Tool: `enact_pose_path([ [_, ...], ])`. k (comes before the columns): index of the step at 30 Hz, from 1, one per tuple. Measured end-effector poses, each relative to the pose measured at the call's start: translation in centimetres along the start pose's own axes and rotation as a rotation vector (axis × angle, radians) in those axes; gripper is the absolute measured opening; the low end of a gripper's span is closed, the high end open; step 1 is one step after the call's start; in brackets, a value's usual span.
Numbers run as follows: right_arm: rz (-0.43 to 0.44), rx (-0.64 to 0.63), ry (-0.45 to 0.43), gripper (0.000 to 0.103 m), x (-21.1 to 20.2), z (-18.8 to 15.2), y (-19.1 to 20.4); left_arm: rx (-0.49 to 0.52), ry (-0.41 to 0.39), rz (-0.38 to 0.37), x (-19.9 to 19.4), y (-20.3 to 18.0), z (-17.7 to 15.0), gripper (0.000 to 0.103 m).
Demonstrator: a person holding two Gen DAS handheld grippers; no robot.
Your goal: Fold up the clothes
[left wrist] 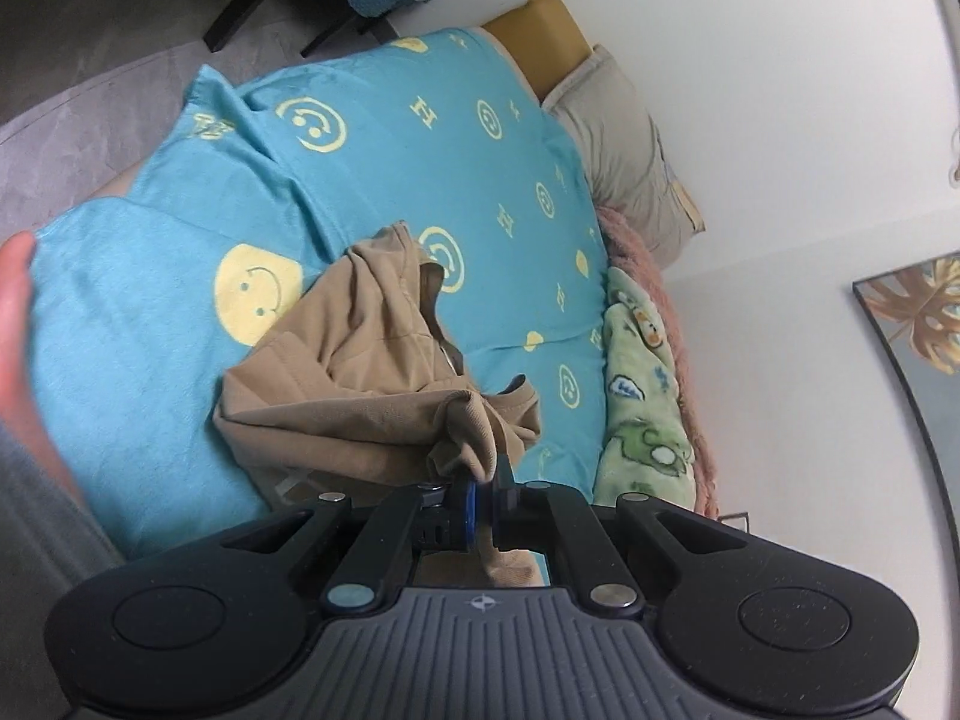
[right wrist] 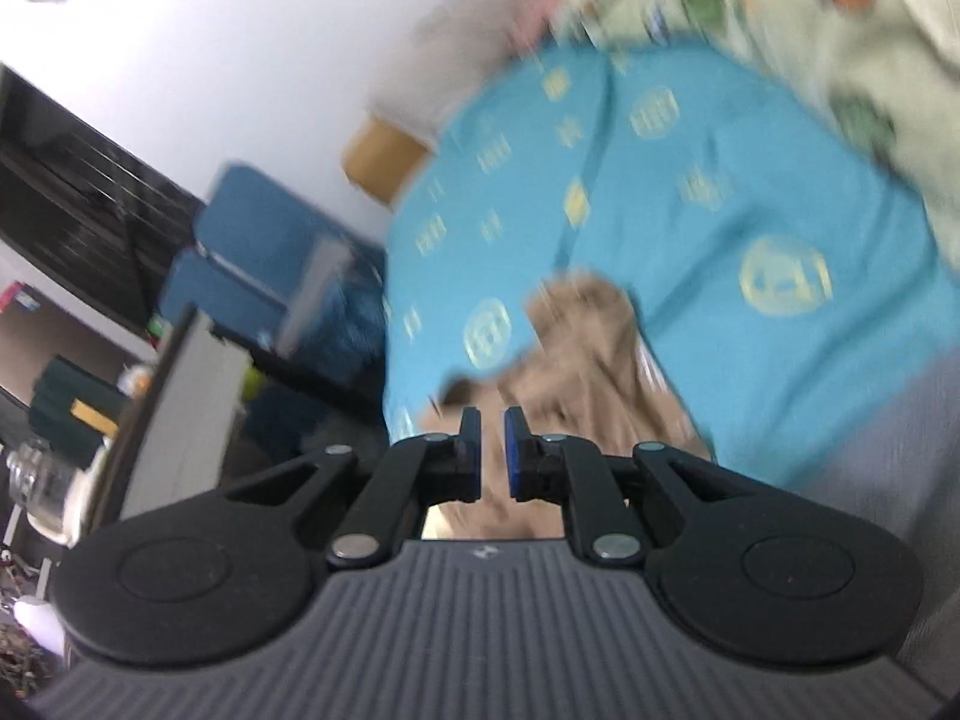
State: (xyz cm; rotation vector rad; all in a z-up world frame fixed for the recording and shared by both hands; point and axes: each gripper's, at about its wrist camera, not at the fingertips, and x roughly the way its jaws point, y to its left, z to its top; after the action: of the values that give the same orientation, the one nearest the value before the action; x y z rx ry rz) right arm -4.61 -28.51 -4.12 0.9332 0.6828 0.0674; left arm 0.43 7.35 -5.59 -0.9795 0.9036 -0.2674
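Tan shirt (left wrist: 360,372) clamped in left fingers (left wrist: 480,501) on blue blanket (left wrist: 420,150); right fingers (right wrist: 474,444) slightly apart.

A home bedroom: a bed (left wrist: 420,138) under a smiley-print blanket, pillow (left wrist: 624,144), plush throw (left wrist: 642,372) and framed picture (left wrist: 918,312) on the wall.

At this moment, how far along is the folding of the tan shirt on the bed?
Early stage. Nothing looks folded yet: the tan shirt lies crumpled on the blue blanket. In hand: the left claw is shut on a bunched edge of the shirt. The right claw is slightly open above the shirt, holding nothing; that view is blurred. Left: spreading the shirt flat and making every fold.
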Motion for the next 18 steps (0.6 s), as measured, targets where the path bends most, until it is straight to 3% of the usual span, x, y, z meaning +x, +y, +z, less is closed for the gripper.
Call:
enact_pose_path([
  [4, 0.049, 0.132, 0.166, 0.013, 0.6, -2.2, -1.9, 0.025, 0.014, -0.003, 0.0, -0.1, -0.2, 0.004],
  [5, 0.059, 0.145, 0.175, 0.024, 0.2, -2.7, -1.8, 0.026, 0.017, -0.002, -0.2, -0.1, -0.3, 0.004],
  [6, 0.076, 0.154, 0.170, 0.048, -0.3, -3.2, -1.6, 0.027, 0.020, -0.004, -0.3, -0.1, -0.4, 0.004],
  [7, 0.093, 0.163, 0.165, 0.063, -0.9, -3.7, -1.4, 0.031, 0.019, -0.005, -0.5, -0.1, -0.5, 0.004],
  [8, 0.119, 0.187, 0.152, 0.085, -1.6, -4.2, -1.3, 0.035, 0.018, -0.007, -0.7, -0.1, -0.6, 0.004],
  [14, 0.155, 0.373, 0.225, 0.088, -2.0, -7.4, -1.1, 0.031, -0.006, -0.014, -1.8, 0.1, -1.1, 0.004],
  [16, 0.096, 0.413, 0.234, 0.086, -0.9, -8.0, -1.9, 0.017, -0.013, -0.019, -2.2, 0.4, -1.2, 0.004],
  [18, 0.058, 0.482, 0.170, 0.084, -0.6, -8.0, -3.1, 0.007, -0.022, -0.025, -2.7, 0.5, -1.2, 0.004],
])
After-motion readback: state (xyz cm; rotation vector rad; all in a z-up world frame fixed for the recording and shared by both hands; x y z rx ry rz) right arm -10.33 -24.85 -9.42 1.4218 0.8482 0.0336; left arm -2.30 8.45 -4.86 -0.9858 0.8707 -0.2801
